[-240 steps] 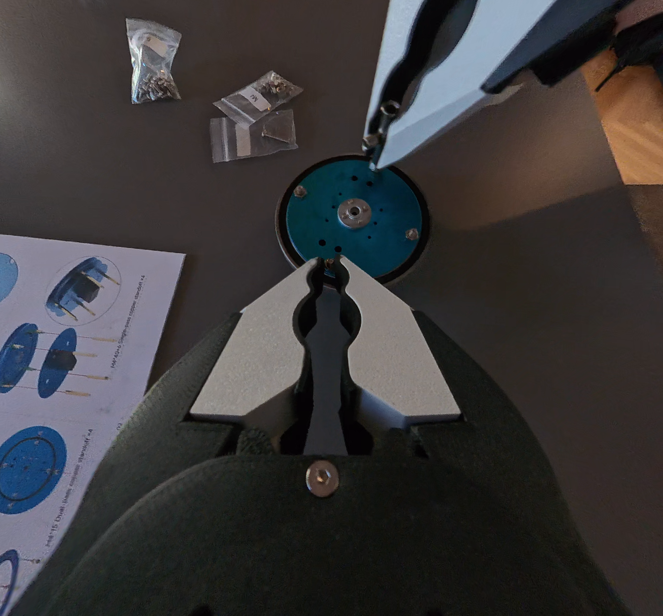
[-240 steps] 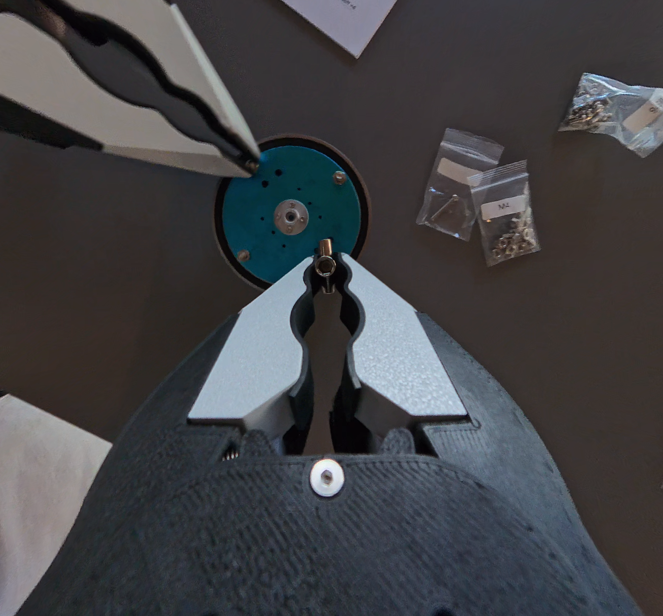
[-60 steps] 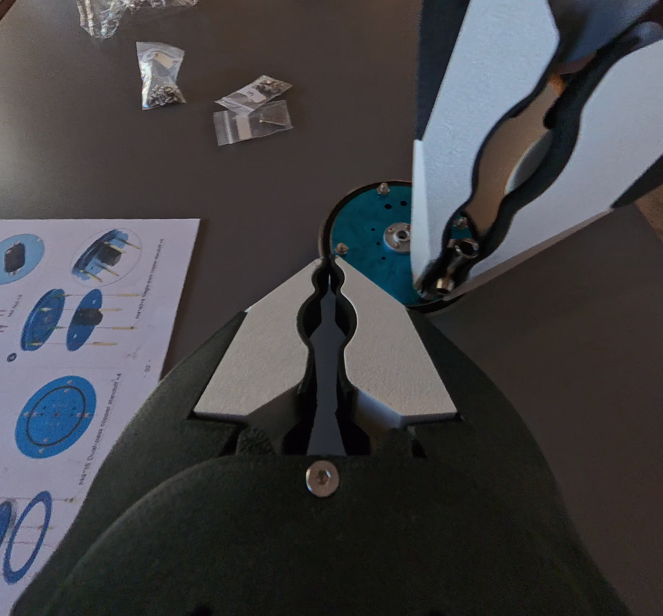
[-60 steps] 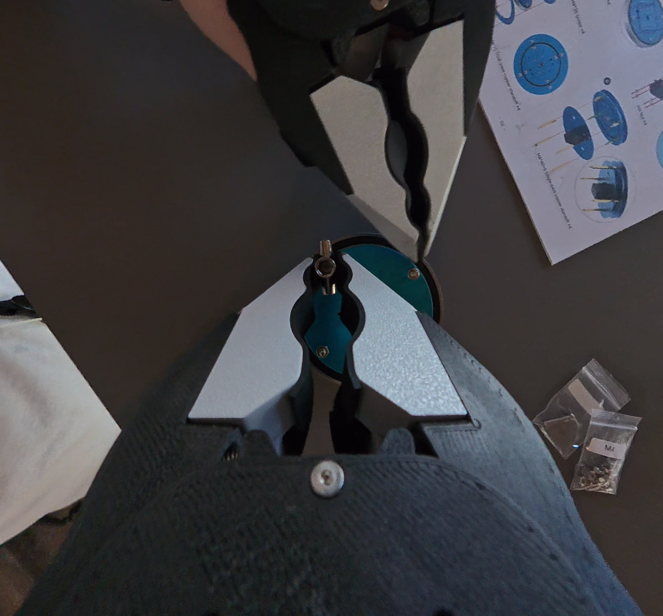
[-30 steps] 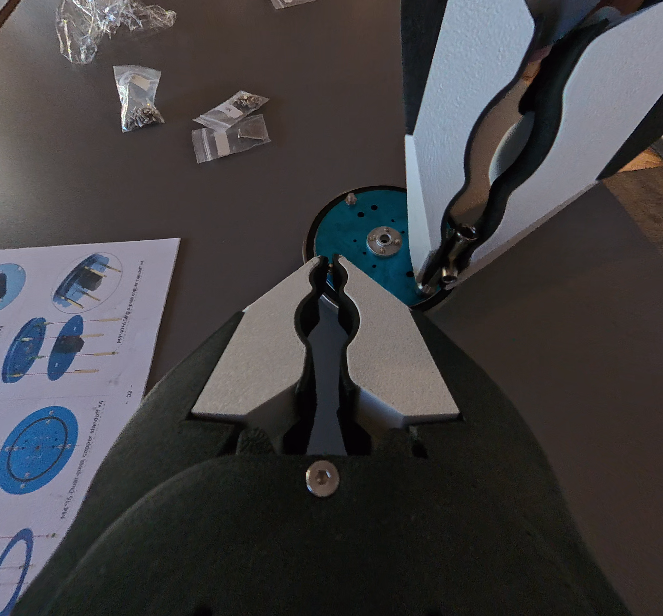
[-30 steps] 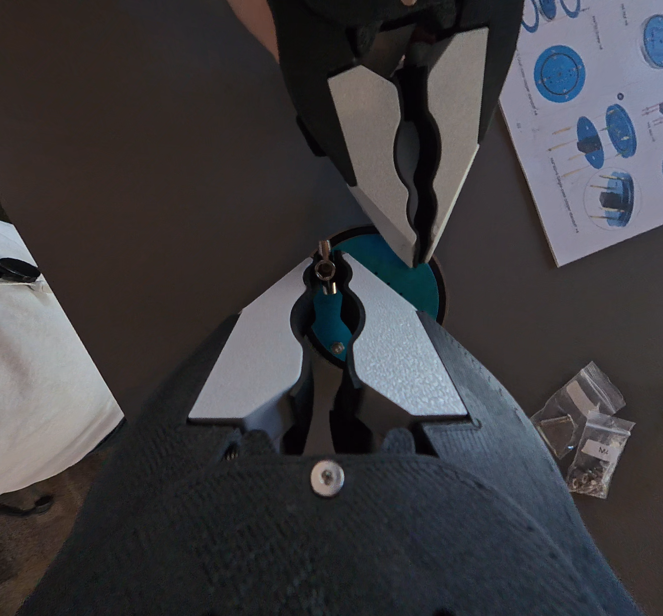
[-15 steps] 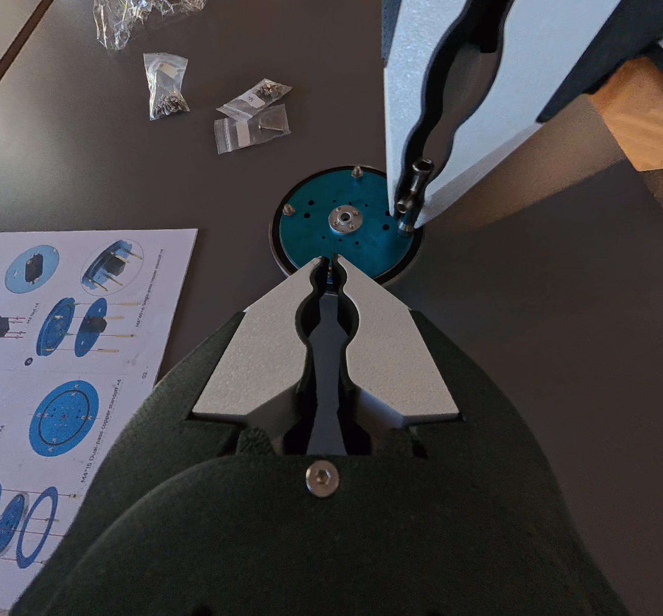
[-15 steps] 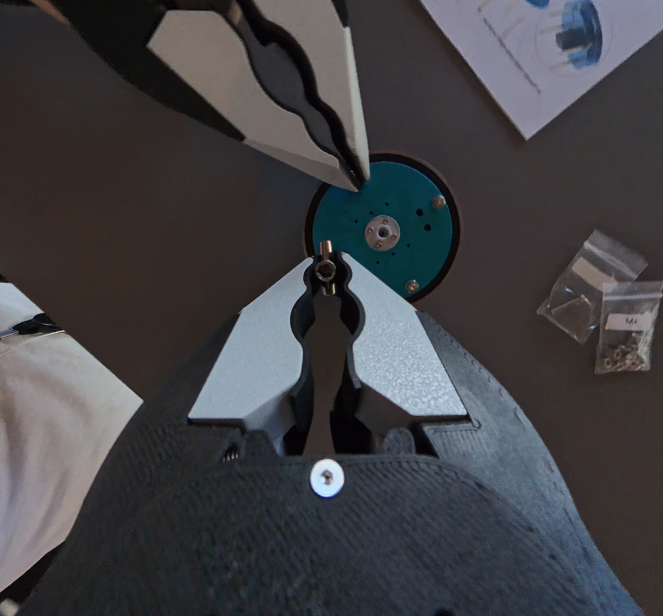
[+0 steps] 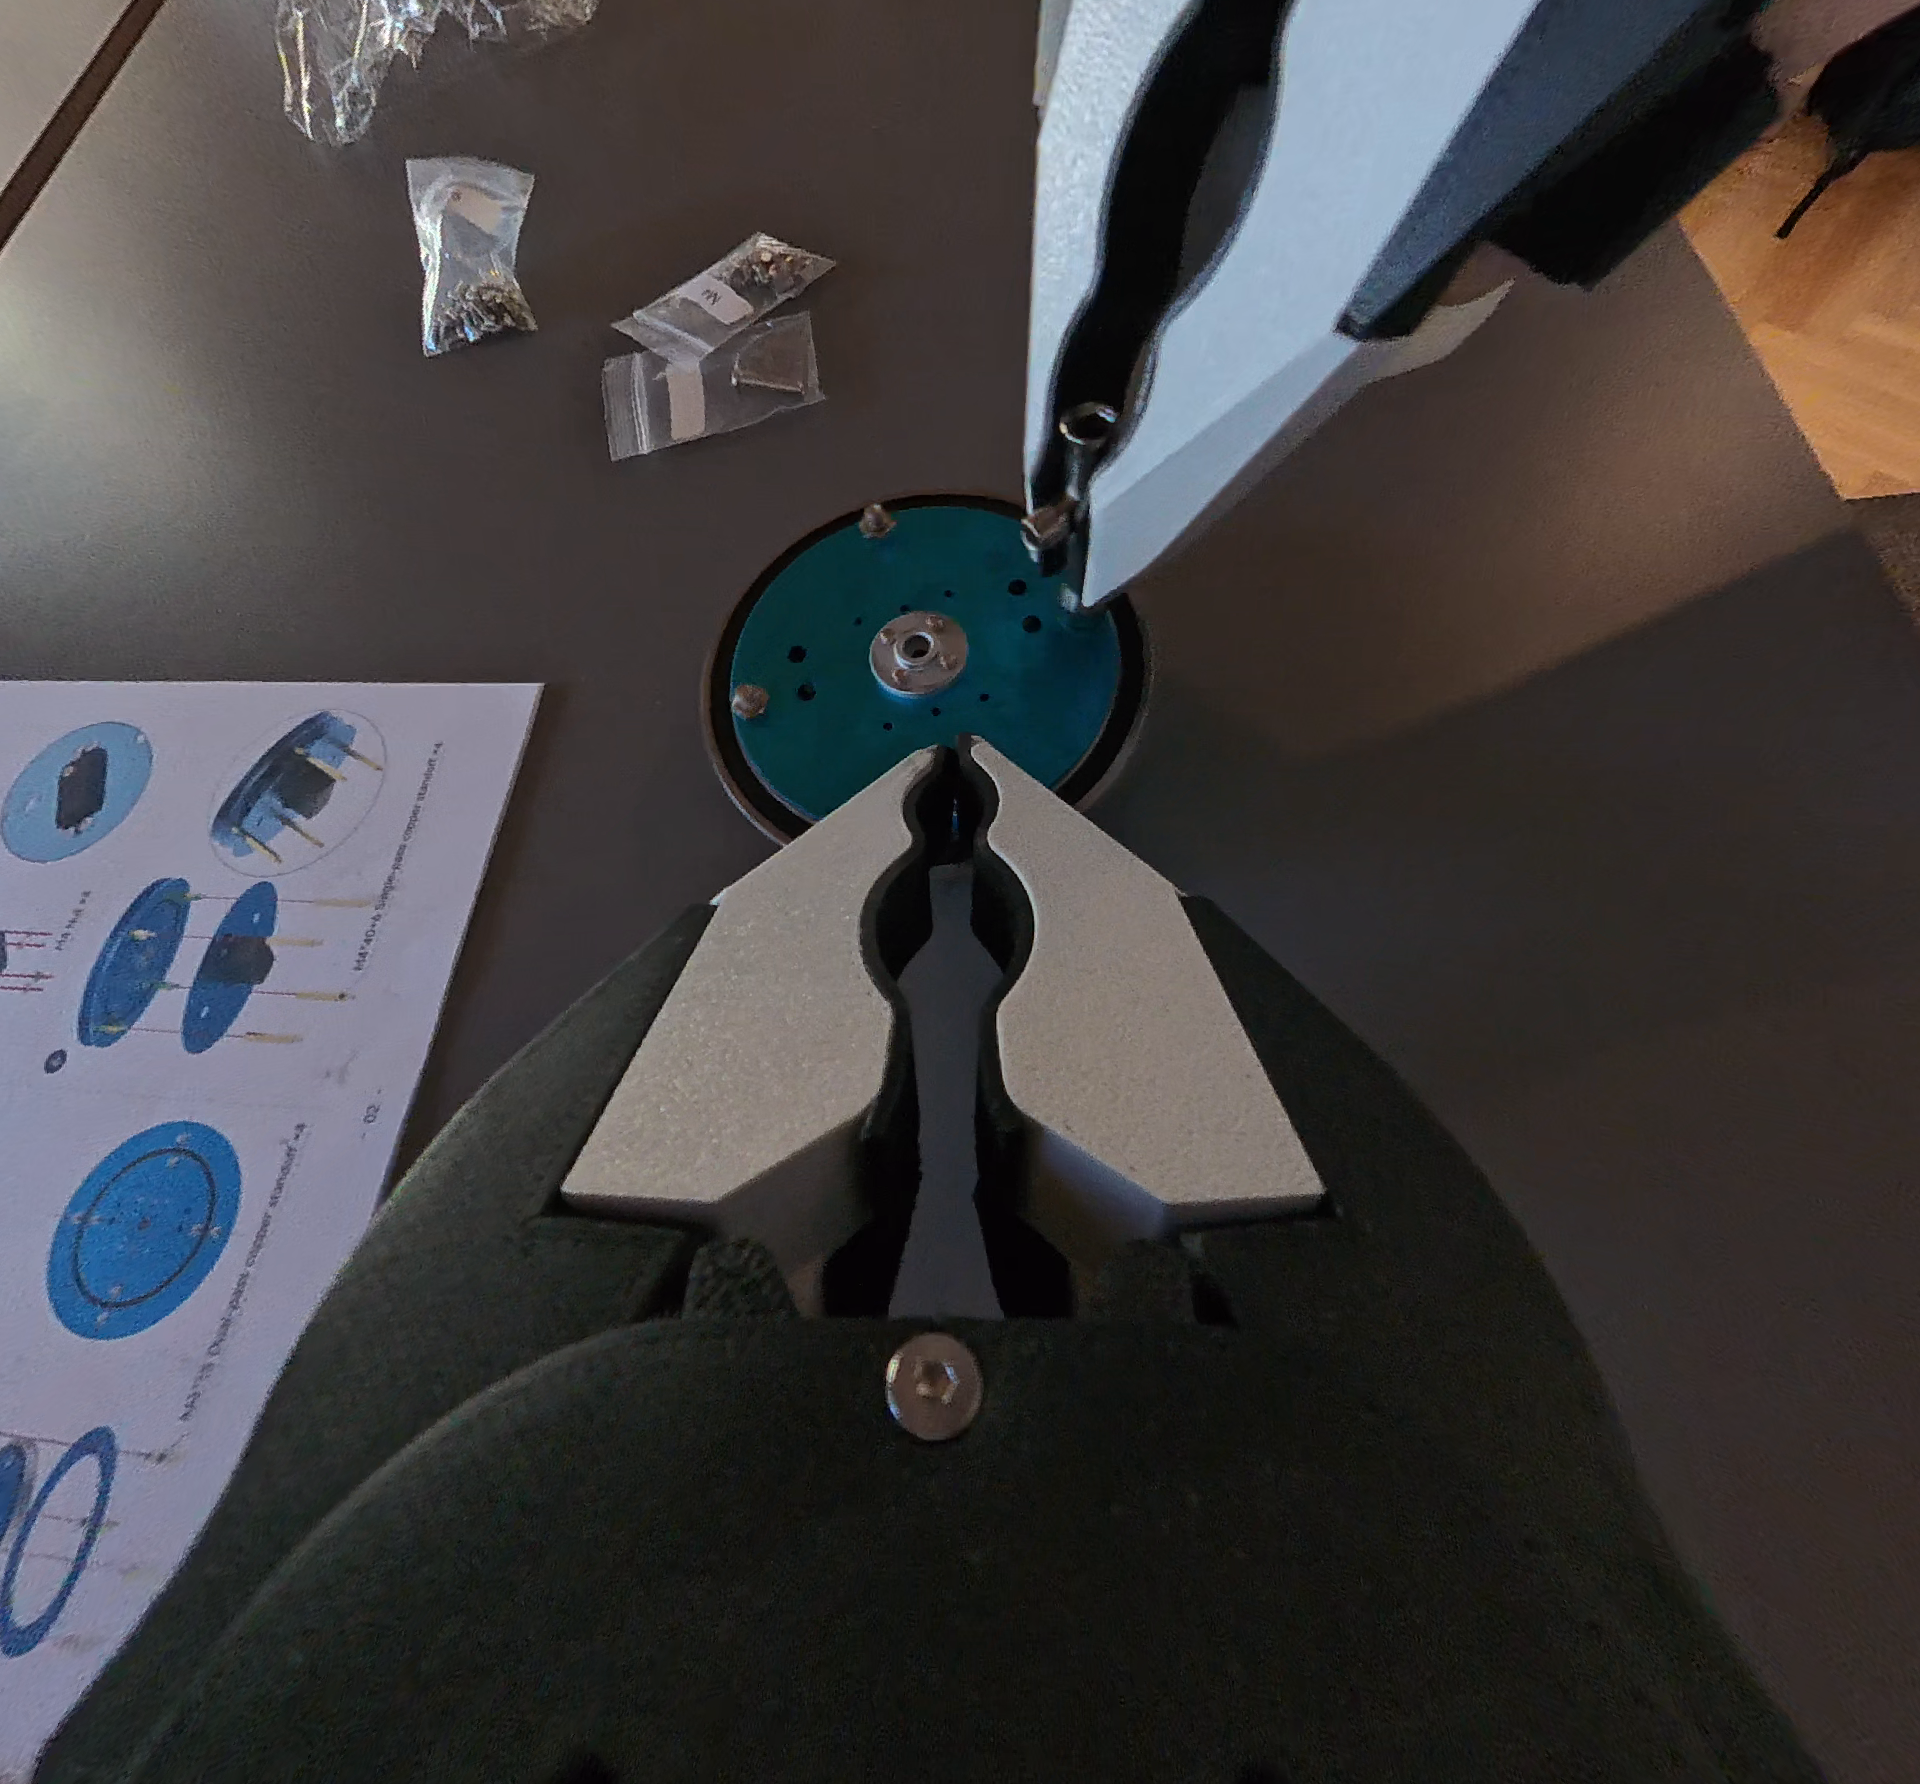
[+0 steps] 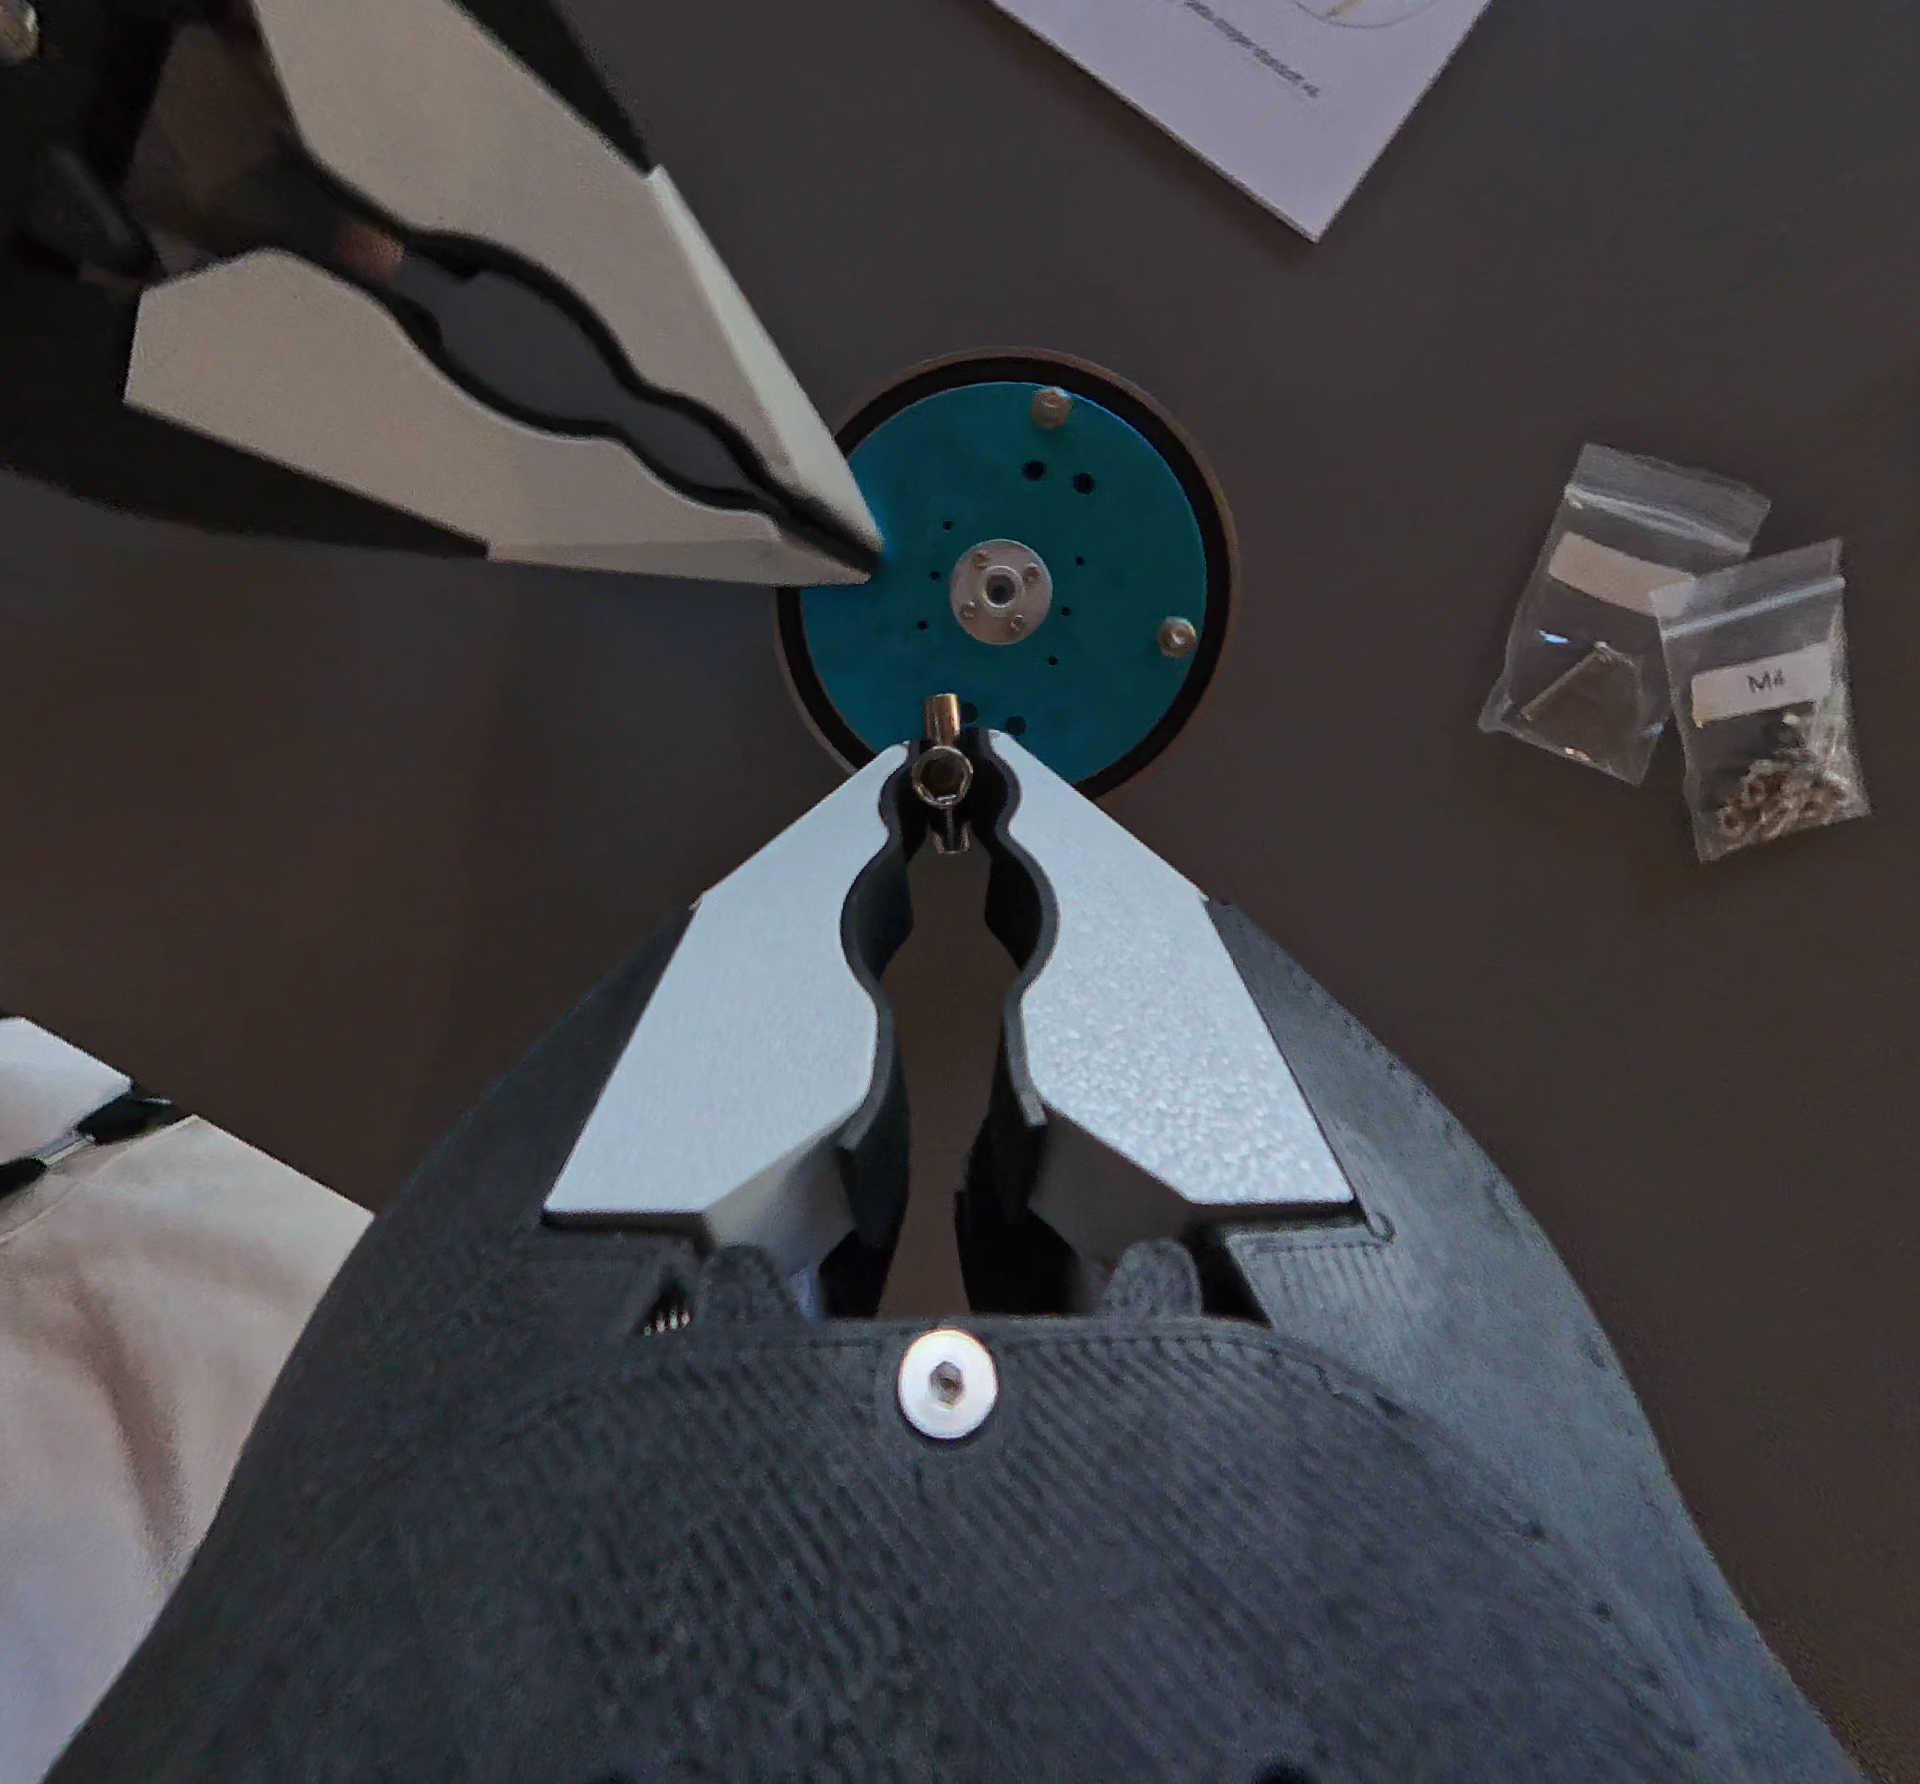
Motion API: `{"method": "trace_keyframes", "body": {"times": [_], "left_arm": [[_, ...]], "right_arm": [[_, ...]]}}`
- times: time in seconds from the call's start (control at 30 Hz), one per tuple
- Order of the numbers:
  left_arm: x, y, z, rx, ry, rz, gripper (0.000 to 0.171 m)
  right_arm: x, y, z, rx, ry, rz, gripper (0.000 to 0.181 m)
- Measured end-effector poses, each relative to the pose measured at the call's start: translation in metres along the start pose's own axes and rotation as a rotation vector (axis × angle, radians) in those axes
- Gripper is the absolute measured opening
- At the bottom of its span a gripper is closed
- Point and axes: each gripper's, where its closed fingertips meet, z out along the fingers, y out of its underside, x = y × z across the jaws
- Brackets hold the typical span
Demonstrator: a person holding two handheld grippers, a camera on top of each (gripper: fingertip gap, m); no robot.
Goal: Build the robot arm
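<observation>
A blue disc (image 10: 1003, 591) lies flat on the dark table (image 10: 1455, 1007). Its near rim is pinned by the left gripper (image 9: 954, 747), apparently clenched. A small metal standoff (image 10: 941, 776), pinched in the right gripper (image 10: 943, 747), is held upright over an edge hole.

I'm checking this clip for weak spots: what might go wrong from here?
The right gripper pinches a small metal socket tool only at its tips, so it may twist or slip. The left gripper, shut, rests at the blue disc's rim; pressure there may shift or tilt the disc.
</observation>
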Motion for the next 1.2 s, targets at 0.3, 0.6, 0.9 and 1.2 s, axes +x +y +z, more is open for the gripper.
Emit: {"method": "trace_keyframes", "body": {"times": [0.3,0.6,0.9,1.2], "left_arm": [[-0.044,-0.020,-0.019,0.189,-0.026,-0.154,0.012],[-0.040,-0.006,0.014,0.072,-0.023,-0.006,0.005],[-0.031,0.000,0.007,0.012,0.009,-0.019,0.000],[0.013,0.001,-0.001,-0.071,-0.035,0.068,0.000]], "right_arm": [[0.008,0.001,-0.001,-0.028,-0.003,0.008,0.008],[0.007,0.001,-0.001,-0.035,-0.025,0.006,0.008],[0.017,0.000,-0.001,-0.041,-0.013,0.006,0.008],[0.032,-0.013,0.005,-0.088,0.014,-0.022,0.008]]}}
